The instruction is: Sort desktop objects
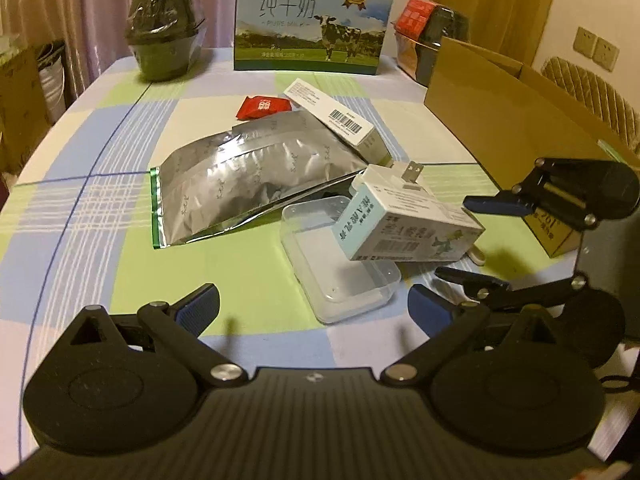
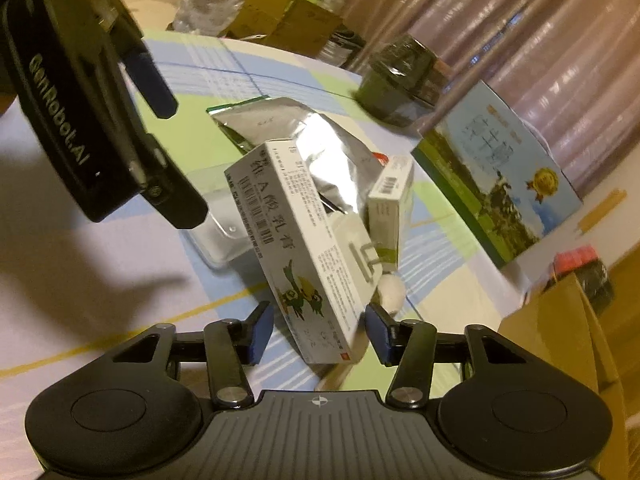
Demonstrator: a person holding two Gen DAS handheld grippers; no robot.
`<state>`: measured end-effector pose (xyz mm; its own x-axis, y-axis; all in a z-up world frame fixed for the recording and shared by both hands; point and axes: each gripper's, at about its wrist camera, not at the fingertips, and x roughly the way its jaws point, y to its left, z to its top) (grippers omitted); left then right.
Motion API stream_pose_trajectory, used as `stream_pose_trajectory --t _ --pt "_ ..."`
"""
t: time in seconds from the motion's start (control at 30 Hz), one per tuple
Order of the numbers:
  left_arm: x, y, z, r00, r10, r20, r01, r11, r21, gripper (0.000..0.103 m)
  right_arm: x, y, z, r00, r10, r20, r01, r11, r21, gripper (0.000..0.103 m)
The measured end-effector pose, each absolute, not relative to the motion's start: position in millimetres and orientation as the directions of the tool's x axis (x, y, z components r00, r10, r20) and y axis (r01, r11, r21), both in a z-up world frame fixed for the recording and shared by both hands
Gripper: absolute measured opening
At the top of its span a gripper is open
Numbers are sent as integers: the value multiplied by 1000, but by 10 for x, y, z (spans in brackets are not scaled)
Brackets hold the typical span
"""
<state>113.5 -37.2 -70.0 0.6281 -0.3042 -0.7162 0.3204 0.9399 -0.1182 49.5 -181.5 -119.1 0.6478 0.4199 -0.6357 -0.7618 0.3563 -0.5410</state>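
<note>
Tongs first: in our left hand the left tongs (image 1: 312, 306) are standing wide apart with nothing between the pads, hovering over the checked tabletop (image 1: 100, 200). Just beyond them, at twelve o'clock in the left wrist view, a clear plastic case (image 1: 340, 276) is lying flat on the cloth.

Coming in from three o'clock, the right tongs (image 2: 320, 332) are straddling the near end of the white medicine box (image 2: 296, 240). We are seeing them apart, since a sliver of cloth is showing between the left pad (image 2: 260, 332) and the box; the other pad is sitting just beside the cardboard. The box is lying tilted, with one end resting on the clear case and its far part leaning against a white plug adapter (image 1: 396, 184).

Behind these, at eleven o'clock, a silver foil pouch (image 1: 248, 188) is sprawling across the middle of the tabletop. A long white barcode carton (image 1: 336, 120) is lying across the pouch's far corner, and a small red packet (image 1: 262, 106) is sitting just beyond, close to both.

At two o'clock an open cardboard box (image 1: 500, 112) is standing. Farthest off, a milk gift case (image 1: 312, 20) is standing upright at twelve, with wrapped dark bowls (image 1: 164, 32) at ten.
</note>
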Motion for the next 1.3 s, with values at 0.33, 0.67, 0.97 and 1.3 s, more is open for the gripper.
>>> stream_pose_trajectory --t 0.33,0.67,0.97,1.3 --pt "1149 -399 -786 619 -309 -722 322 938 -126 99 469 -1722 -1288 673 438 -596 -731 272 -626 47" --pt "1171 -342 -810 623 -295 -725 307 944 -120 99 565 -1685 -1228 665 440 -603 -745 332 -579 44" --pt "1234 -488 -803 646 -297 -703 340 937 -83 99 1010 -2086 -763 541 457 -706 -688 723 -59 34" --pt "1349 -685 -853 665 -259 -701 336 942 -30 69 1210 -2363 -710 499 483 -719 -562 813 156 32"
